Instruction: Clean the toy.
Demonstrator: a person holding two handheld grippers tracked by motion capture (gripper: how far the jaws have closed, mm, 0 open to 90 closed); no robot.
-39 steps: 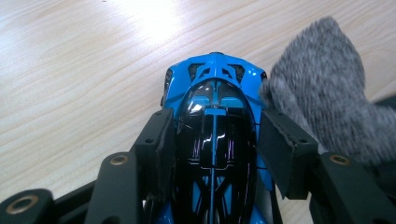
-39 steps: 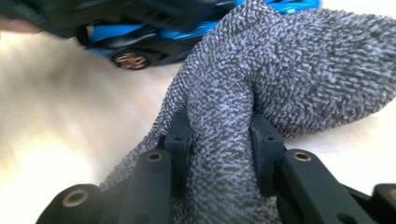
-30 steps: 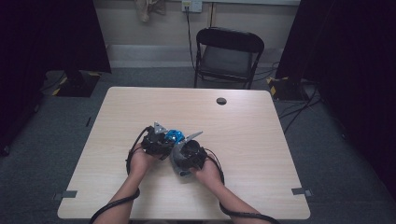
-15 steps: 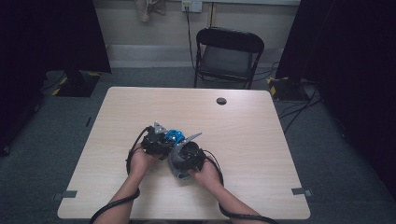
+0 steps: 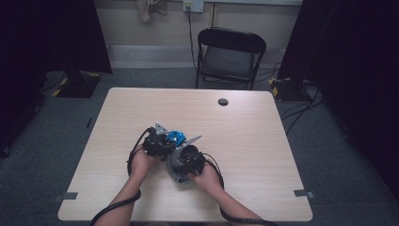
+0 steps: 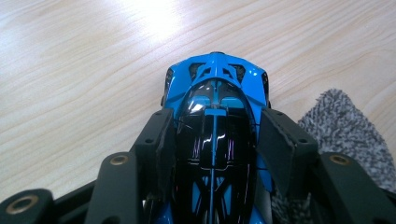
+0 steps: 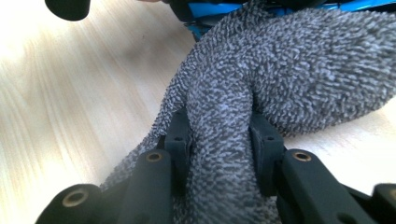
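A blue and black toy car (image 6: 215,112) sits between the jaws of my left gripper (image 6: 215,140), whose pads press on both of its sides. In the high view the toy car (image 5: 176,137) shows as a blue spot at the table's middle, with my left gripper (image 5: 157,142) just left of it. My right gripper (image 7: 219,135) is shut on a bunched fold of a grey fluffy cloth (image 7: 289,70), which reaches up against the car's blue side (image 7: 219,9). The cloth (image 6: 345,126) lies at the car's right in the left gripper view. My right gripper (image 5: 187,157) sits close beside the left one.
The light wooden table (image 5: 263,141) has a round dark cable hole (image 5: 223,101) near its far edge. A black folding chair (image 5: 229,56) stands behind the table. Bare tabletop lies all around the two hands.
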